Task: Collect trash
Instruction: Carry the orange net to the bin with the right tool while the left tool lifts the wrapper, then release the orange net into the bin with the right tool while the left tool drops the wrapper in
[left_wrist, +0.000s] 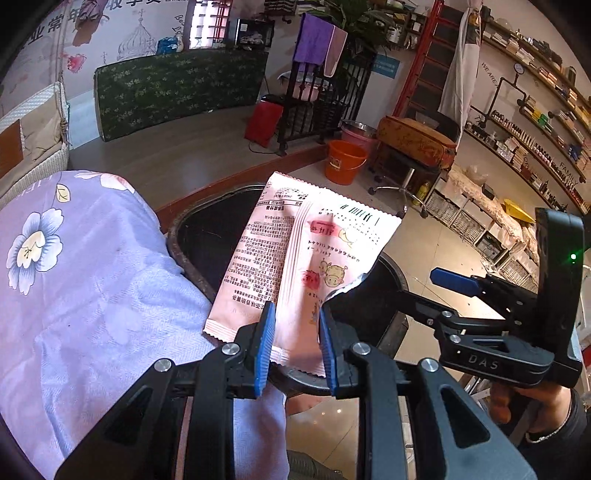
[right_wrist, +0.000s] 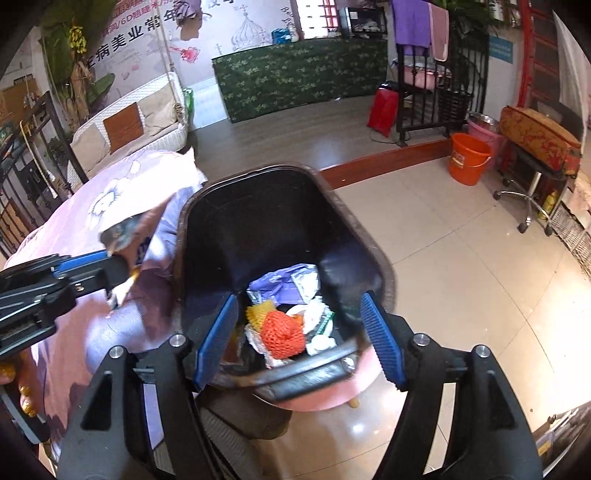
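Two claws in view. Left claw (left_wrist: 297, 341): narrow, blue pads clamped on the lower edge of a pink wrapper (left_wrist: 295, 266); wrapper upright, printed side to the camera, torn at its right edge, raised above the bin (left_wrist: 192, 236) rim, just beside the bed. Same left claw (right_wrist: 110, 271) seen side-on from the right wrist view, with the wrapper (right_wrist: 127, 232) blurred, over the bed edge and left of the bin.

Right claw (right_wrist: 299, 339): wide apart, gripping nothing, poised over the near rim of the bin (right_wrist: 280, 229), one pad on each side of the opening. Same right claw (left_wrist: 452, 282) seen from the left wrist view, off to the right, one blue finger showing, handle marked "DAS", hand (left_wrist: 524, 410) on the grip below.

Bin: dark, open-topped, standing on the tiled floor (right_wrist: 461, 266), touching the bed side. Contents at the bottom: orange foam net (right_wrist: 282, 334), yellow net (right_wrist: 260, 310), purple packet (right_wrist: 277, 288), white and foil scraps.

Bed (left_wrist: 92, 288): lilac cover with flower print, left of the bin.

Beyond: orange bucket (right_wrist: 469, 158) by a wooden step, stool on castors with a patterned cushion (right_wrist: 535, 136), green patterned counter (right_wrist: 299, 77) at the back wall.
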